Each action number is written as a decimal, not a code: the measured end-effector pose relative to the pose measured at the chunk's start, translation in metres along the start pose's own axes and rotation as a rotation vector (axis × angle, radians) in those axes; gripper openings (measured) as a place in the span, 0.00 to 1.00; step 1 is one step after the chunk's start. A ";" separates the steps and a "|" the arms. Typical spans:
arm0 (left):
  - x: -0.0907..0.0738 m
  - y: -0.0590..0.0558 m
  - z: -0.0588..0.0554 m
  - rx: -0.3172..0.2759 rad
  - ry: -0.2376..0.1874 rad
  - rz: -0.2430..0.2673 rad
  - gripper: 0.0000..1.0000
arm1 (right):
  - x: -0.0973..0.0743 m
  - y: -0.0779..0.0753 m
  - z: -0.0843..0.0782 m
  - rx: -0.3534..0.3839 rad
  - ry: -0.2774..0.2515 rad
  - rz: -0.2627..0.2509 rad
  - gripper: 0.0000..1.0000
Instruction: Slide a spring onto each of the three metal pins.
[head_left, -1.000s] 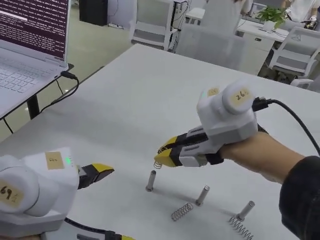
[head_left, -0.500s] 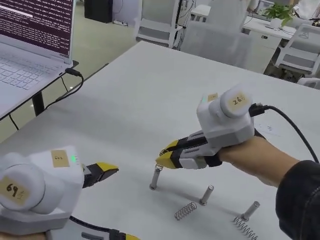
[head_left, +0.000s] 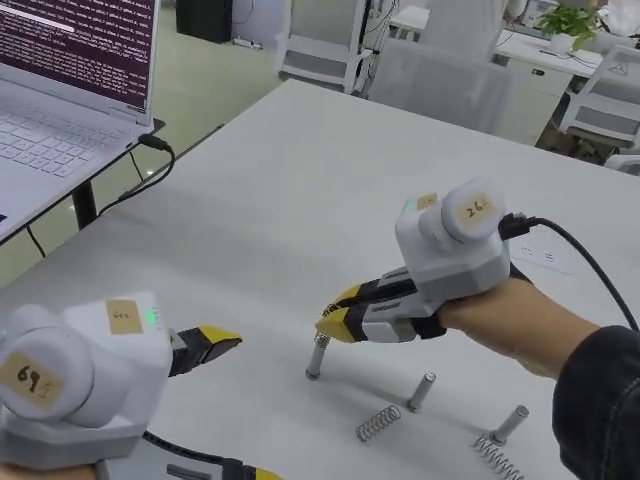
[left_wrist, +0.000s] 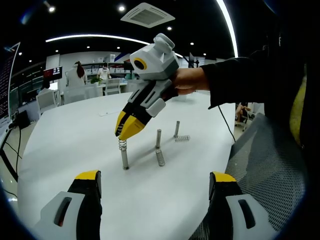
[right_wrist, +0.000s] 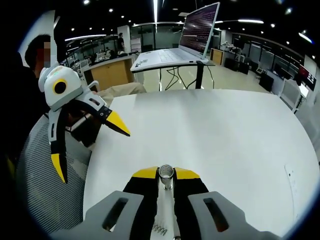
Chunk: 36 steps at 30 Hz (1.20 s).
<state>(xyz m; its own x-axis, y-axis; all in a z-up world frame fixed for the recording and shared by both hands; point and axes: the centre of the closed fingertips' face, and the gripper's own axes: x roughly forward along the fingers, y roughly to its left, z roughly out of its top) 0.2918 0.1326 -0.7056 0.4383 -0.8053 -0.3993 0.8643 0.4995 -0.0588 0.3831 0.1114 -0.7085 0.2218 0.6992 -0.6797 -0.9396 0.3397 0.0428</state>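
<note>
Three metal pins stand on the white table (head_left: 300, 180): the left pin (head_left: 317, 357), the middle pin (head_left: 422, 391) and the right pin (head_left: 511, 424). My right gripper (head_left: 330, 325) is shut on a small spring (right_wrist: 166, 172), holding it over the top of the left pin (left_wrist: 123, 157). That spring (left_wrist: 121, 145) sits around the pin's upper end. Two loose springs lie on the table, one (head_left: 372, 423) by the middle pin, the other (head_left: 495, 455) by the right pin. My left gripper (head_left: 232, 410) hovers open at the near left, well apart from the pins, its jaws (left_wrist: 155, 180) empty.
An open laptop (head_left: 60, 90) stands on a side stand at the far left, its cable (head_left: 150, 175) hanging beside the table edge. Office chairs (head_left: 320, 50) and desks stand beyond the far edge. A black cable (head_left: 590, 270) trails from the right gripper.
The right gripper has moved the spring from just up and left of the left pin onto the pin's top. The head camera has shifted a little. The left gripper stays open in place.
</note>
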 end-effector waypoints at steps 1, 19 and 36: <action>0.000 0.000 0.000 0.000 0.000 0.000 0.86 | 0.000 0.000 0.000 0.000 0.000 0.000 0.08; 0.002 -0.001 -0.003 -0.008 0.012 -0.011 0.84 | 0.005 -0.003 -0.008 0.021 -0.003 0.008 0.08; 0.002 0.001 -0.004 -0.011 0.016 -0.007 0.83 | 0.018 -0.003 -0.021 0.026 -0.007 0.004 0.08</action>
<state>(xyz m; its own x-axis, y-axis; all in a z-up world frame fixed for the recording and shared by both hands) 0.2924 0.1326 -0.7100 0.4278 -0.8039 -0.4133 0.8648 0.4970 -0.0715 0.3846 0.1098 -0.7368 0.2196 0.7051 -0.6743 -0.9334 0.3529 0.0650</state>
